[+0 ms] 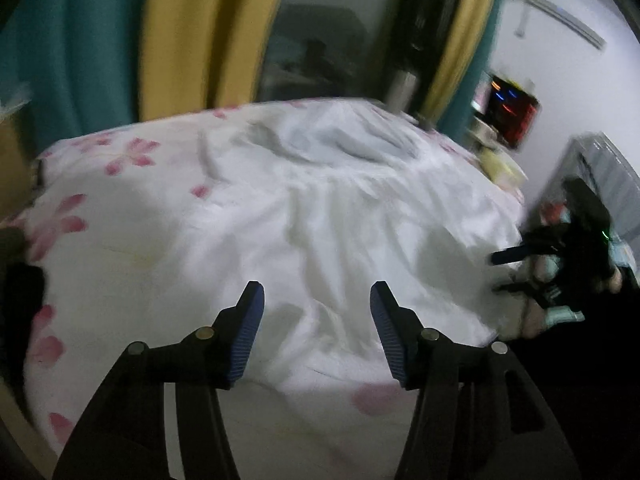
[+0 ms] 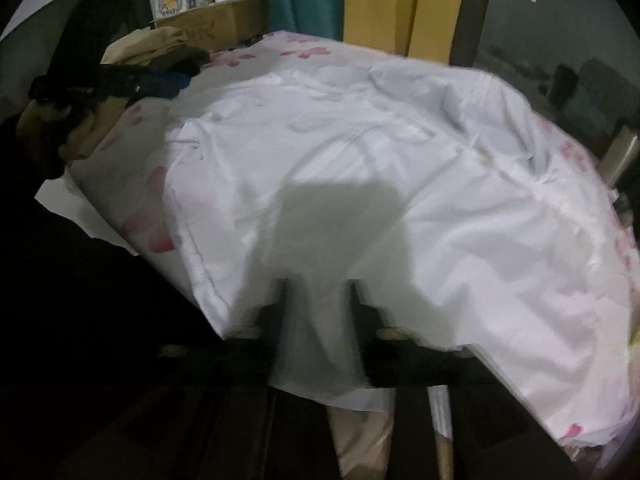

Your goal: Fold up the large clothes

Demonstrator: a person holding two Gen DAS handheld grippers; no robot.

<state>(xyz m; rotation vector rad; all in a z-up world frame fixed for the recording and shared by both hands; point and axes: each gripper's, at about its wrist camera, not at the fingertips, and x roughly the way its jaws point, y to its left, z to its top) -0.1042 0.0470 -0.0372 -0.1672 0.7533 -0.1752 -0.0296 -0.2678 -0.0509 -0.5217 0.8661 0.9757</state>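
A large white garment (image 1: 312,216) lies spread and wrinkled over a table with a white cloth printed with pink flowers (image 1: 72,216). My left gripper (image 1: 316,300) hovers over the near part of the garment, jaws wide open and empty. In the right wrist view the garment (image 2: 360,152) drapes over my right gripper (image 2: 316,292); a fold of its near edge hangs between the two dark fingers. The fingertips are covered by cloth. The right gripper also shows in the left wrist view (image 1: 520,272) at the table's right edge.
Teal and yellow curtains (image 1: 168,32) hang behind the table. A cardboard box (image 2: 212,24) and a pile of brown and dark clothes (image 2: 156,44) sit at the far left corner. A dark device with coloured lights (image 1: 512,112) stands at the right.
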